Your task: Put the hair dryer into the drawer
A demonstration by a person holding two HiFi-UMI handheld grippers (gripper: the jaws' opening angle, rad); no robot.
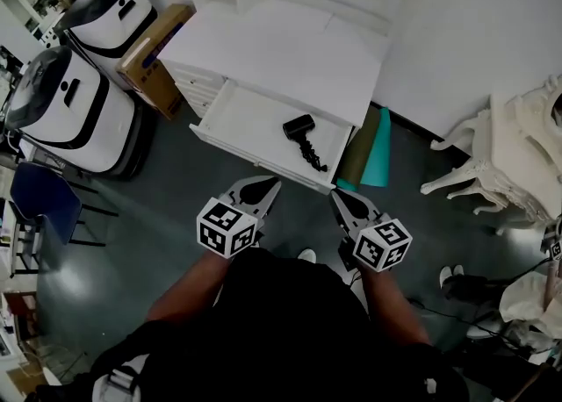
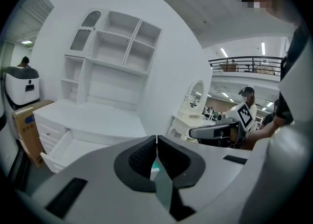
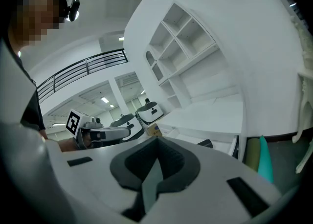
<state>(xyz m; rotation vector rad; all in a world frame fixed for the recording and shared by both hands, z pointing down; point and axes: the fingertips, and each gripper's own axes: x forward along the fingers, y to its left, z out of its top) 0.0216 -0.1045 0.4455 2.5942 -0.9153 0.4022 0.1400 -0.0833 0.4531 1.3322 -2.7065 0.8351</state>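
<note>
A black hair dryer (image 1: 300, 130) lies inside the open white drawer (image 1: 230, 119) of the white dresser (image 1: 290, 53), its cord trailing toward the drawer's front. Both grippers hover over the dark floor, short of the drawer front. My left gripper (image 1: 269, 186) is shut with nothing in it, jaw tips touching (image 2: 156, 139). My right gripper (image 1: 338, 199) is also shut and empty (image 3: 157, 139). In the right gripper view the hair dryer (image 3: 205, 143) shows as a small dark shape just past the jaws. In the left gripper view the drawer (image 2: 66, 147) sits at the lower left.
A cardboard box (image 1: 154, 53) and two white-and-black machines (image 1: 75, 111) stand left of the dresser. Rolled green and teal mats (image 1: 371, 150) lean at its right. White ornate furniture (image 1: 509, 159) is at the far right, a blue chair (image 1: 39, 203) at the left.
</note>
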